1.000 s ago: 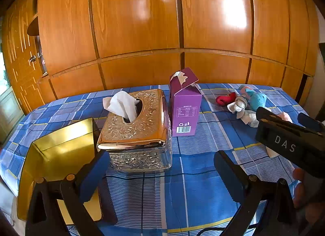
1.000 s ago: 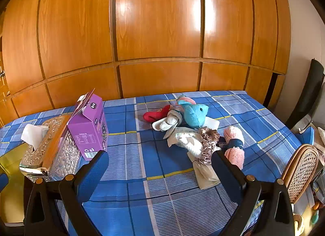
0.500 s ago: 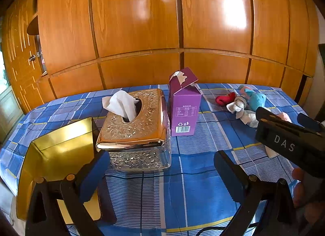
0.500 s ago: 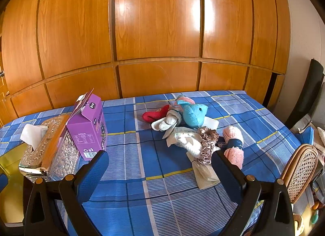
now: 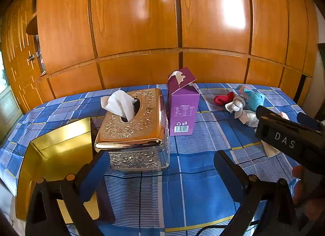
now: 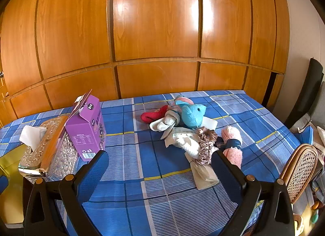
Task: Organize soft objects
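Both tongs (image 5: 160, 167) (image 6: 160, 165) wide and empty, tissue box (image 5: 134, 126) beside purple carton (image 5: 182, 110), soft toys (image 6: 191, 130) beyond

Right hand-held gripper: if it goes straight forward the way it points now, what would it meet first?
The right hand-held gripper is open and empty. Straight ahead lies bare blue checked cloth, then probably the white sock at the near left edge of the soft pile; depth is uncertain.

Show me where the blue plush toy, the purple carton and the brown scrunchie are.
blue plush toy (image 6: 193, 115), right wrist view, on its head.
purple carton (image 5: 182, 107), left wrist view, on its front face.
brown scrunchie (image 6: 206, 144), right wrist view, on its ruffled fabric.
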The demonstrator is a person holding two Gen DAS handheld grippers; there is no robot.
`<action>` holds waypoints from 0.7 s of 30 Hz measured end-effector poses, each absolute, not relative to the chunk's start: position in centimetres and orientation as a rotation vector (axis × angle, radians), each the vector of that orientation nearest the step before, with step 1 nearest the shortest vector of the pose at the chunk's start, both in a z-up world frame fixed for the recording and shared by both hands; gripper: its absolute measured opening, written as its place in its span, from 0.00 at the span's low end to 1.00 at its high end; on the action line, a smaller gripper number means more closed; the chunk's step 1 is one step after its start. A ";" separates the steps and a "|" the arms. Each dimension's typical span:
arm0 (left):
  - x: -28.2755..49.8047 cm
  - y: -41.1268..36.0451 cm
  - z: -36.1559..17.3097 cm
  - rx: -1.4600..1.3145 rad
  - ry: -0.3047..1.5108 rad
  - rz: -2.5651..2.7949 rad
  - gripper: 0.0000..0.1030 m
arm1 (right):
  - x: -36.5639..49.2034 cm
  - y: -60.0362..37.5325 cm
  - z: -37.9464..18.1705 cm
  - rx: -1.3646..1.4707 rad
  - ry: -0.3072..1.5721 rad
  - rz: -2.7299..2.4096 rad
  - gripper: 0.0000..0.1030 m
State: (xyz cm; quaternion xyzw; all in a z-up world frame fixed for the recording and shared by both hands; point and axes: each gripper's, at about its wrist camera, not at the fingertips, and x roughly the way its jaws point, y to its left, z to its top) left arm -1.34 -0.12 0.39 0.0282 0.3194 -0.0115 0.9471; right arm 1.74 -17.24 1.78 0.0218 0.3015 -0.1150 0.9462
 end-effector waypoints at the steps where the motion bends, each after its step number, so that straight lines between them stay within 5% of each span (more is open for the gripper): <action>1: -1.3 -0.2 0.4 0.058 0.652 -0.027 1.00 | 1.8 -17.4 1.8 0.048 0.613 -0.236 0.99; 18: 1.3 -5.2 1.6 0.162 0.738 -0.426 1.00 | 1.9 -33.7 3.3 0.317 0.666 -0.400 0.99; 21: 2.7 -7.1 1.1 0.172 0.790 -0.481 0.93 | 1.0 -37.1 3.5 0.367 0.658 -0.453 0.99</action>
